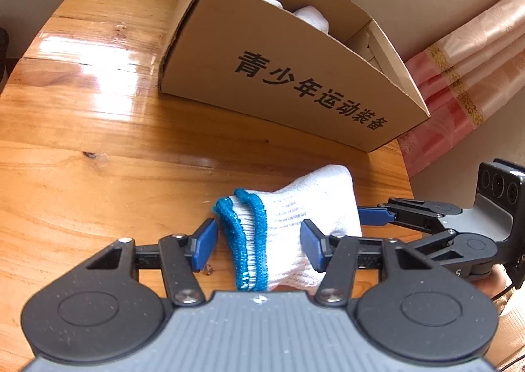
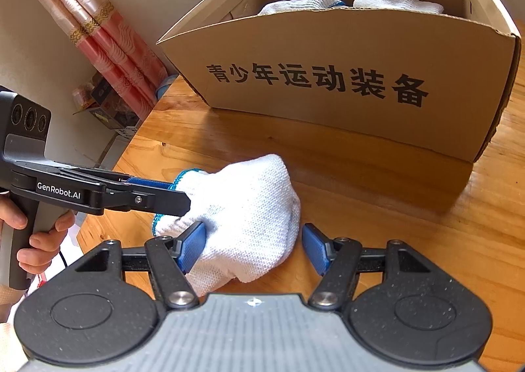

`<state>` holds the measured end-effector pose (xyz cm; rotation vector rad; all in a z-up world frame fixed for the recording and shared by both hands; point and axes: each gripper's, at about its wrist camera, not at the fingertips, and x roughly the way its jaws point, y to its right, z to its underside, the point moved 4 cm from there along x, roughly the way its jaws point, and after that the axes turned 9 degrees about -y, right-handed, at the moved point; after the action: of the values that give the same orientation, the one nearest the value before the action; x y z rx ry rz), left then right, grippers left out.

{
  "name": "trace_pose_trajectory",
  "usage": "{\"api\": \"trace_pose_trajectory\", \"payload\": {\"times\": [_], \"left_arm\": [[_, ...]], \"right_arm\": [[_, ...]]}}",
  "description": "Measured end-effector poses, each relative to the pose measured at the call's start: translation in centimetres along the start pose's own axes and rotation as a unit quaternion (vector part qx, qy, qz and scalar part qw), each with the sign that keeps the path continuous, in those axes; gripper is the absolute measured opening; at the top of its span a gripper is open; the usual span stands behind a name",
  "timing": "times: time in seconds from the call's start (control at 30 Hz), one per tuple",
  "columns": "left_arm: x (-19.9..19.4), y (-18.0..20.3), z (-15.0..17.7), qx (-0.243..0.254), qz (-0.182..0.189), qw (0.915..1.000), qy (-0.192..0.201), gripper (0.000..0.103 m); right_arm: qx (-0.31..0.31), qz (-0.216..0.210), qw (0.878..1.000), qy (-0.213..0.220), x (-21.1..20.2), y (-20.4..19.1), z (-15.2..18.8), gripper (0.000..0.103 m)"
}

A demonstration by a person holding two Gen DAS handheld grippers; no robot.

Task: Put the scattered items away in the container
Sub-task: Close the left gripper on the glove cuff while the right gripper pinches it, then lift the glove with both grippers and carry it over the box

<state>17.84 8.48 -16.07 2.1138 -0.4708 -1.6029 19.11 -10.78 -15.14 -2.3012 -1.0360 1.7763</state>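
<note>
Straddling the glove (image 1: 288, 224) on the table (image 1: 98, 142) short of the box (image 1: 295, 83), left gripper (image 1: 259, 245) and right gripper (image 2: 251, 249) sit apart with no squeeze visible, so lifting risks a slip.

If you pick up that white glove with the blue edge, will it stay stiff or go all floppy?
Probably floppy: the white knitted glove is soft cloth and already lies bunched and folded on the wooden table. It likely weighs little, being thin knit. Its ribbed weave should grip the blue pads, so slipping seems unlikely, though loose ends may dangle.
</note>
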Motion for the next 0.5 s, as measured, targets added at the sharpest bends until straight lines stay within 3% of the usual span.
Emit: {"api": "trace_pose_trajectory", "payload": {"times": [0.17, 0.37, 0.5], "left_arm": [[0.6, -0.3, 0.2, -0.03, 0.046, 0.9984, -0.01, 0.054], [0.7, 1.0, 0.3, -0.011, 0.031, 0.9994, -0.002, 0.052], [0.4, 1.8, 0.3, 0.001, 0.027, 0.9996, 0.002, 0.048]], "right_arm": [[-0.006, -0.004, 1.0, 0.002, 0.3, -0.3, -0.1, 0.07], [-0.019, 0.014, 1.0, 0.006, -0.1, -1.1, -0.3, 0.06], [-0.024, 0.019, 1.0, 0.006, -0.5, -1.2, -0.3, 0.059]]}}
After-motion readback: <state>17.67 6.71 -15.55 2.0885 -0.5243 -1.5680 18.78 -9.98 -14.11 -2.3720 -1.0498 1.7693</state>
